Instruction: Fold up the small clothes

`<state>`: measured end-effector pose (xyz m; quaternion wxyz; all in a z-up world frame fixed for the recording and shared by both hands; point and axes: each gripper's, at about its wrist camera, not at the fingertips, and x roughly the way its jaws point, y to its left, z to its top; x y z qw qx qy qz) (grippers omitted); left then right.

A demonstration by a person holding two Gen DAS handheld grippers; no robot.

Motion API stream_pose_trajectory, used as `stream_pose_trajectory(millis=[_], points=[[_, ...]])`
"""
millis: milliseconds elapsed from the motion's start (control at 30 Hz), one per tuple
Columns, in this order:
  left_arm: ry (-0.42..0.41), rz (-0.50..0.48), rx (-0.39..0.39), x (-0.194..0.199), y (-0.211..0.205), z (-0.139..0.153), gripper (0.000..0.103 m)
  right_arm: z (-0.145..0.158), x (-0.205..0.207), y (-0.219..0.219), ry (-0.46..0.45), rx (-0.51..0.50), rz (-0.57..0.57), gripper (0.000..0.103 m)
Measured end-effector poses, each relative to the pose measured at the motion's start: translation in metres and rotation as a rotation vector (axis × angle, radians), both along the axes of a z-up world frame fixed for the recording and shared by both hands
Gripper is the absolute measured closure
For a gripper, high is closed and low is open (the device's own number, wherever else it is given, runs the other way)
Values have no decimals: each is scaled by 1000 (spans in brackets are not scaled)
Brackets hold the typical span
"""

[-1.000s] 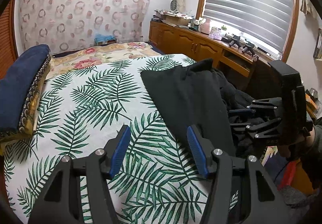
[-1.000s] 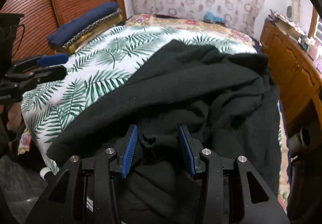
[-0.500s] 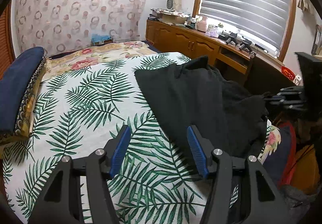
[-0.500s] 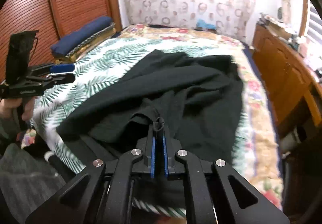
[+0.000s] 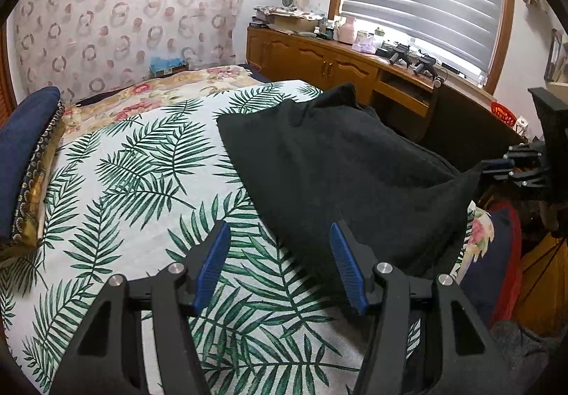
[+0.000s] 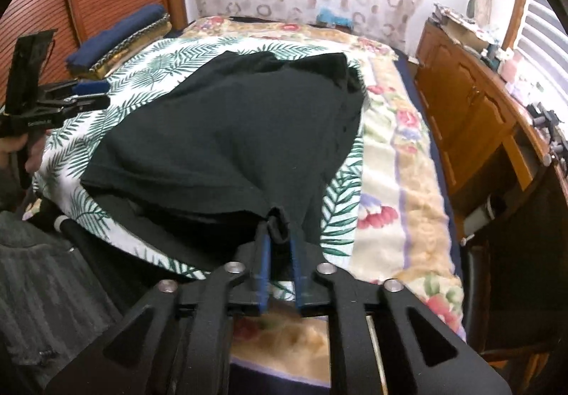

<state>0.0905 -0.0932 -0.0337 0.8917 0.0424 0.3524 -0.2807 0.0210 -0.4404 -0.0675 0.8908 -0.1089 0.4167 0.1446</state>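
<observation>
Right wrist view: the right gripper [image 6: 279, 235] is seen with a bunched corner of the black garment [image 6: 227, 132] between its blue pads; the jaws are narrowly apart and opening slightly, yet the cloth is still pinched and drawn taut. A second ago these jaws stood apart over crumpled fabric; since then the corner has been clamped and dragged off toward the near right edge of the bed [image 6: 401, 182], so the garment has been stretched flatter across the leaf-print sheet [image 6: 167, 64]. By this judgement, spreading is under way and folding has not begun. The gripper is angled steeply down, just past the bed's edge. In the left wrist view, the left gripper [image 5: 280, 263] is held half open and empty, tilted down over the sheet beside the garment's near left edge, barely shifted.
</observation>
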Motion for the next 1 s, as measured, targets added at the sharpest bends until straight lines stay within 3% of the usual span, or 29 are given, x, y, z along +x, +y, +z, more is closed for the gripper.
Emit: stream_pose_trajectory(millis=[67, 267, 633, 733, 1000], points=[[3, 0, 1, 0, -2, -2, 46, 5, -1, -3, -11, 0, -12, 77], [20, -15, 15, 1, -10, -9, 46, 16, 4, -7, -60, 26, -42, 63], [71, -20, 37, 2, -19, -28, 46, -14, 35, 13, -63, 38, -77, 61], [73, -19, 41, 0, -19, -29, 46, -20, 38, 15, -67, 32, -84, 56], [74, -31, 34, -14, -16, -25, 46, -33, 44, 20, -56, 37, -87, 55]])
